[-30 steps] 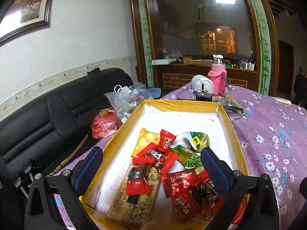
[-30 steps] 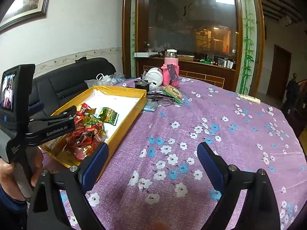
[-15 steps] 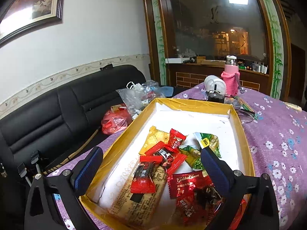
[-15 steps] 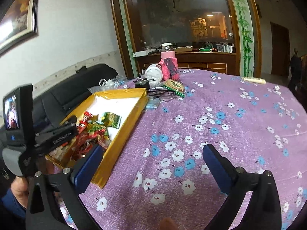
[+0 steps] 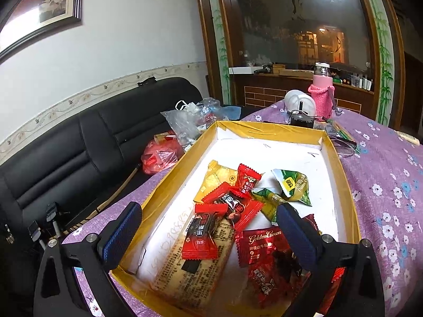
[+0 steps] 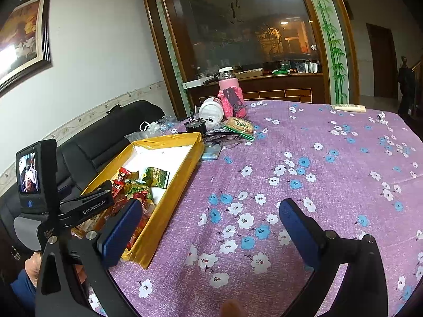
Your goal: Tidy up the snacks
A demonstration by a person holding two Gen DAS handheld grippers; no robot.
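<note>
A gold box (image 5: 267, 130) with a white inside lies on the purple flowered cloth (image 6: 317, 185). It holds several snacks: red candies (image 5: 230, 206), a green pea packet (image 5: 290, 185), a red Golden Crown packet (image 5: 264, 244) and a long biscuit pack (image 5: 190, 266). My left gripper (image 5: 208, 228) hangs open over the box's near end, nothing between its fingers. My right gripper (image 6: 210, 228) stands wide open over bare cloth, to the right of the box (image 6: 171, 185). The left gripper's black frame (image 6: 87, 206) shows at the left of the right wrist view.
Past the box's far end stand a pink bottle (image 6: 231, 95), a white round tub (image 6: 211, 108), a black device, glasses and a biscuit packet (image 6: 239, 125). A black sofa (image 5: 79, 137) with plastic bags (image 5: 185, 121) lies left of the table.
The right gripper's fingers have spread a little wider and its view has rolled, tilting the table. The left view has swung slightly, shifting the box to the right. The snacks have not moved.
</note>
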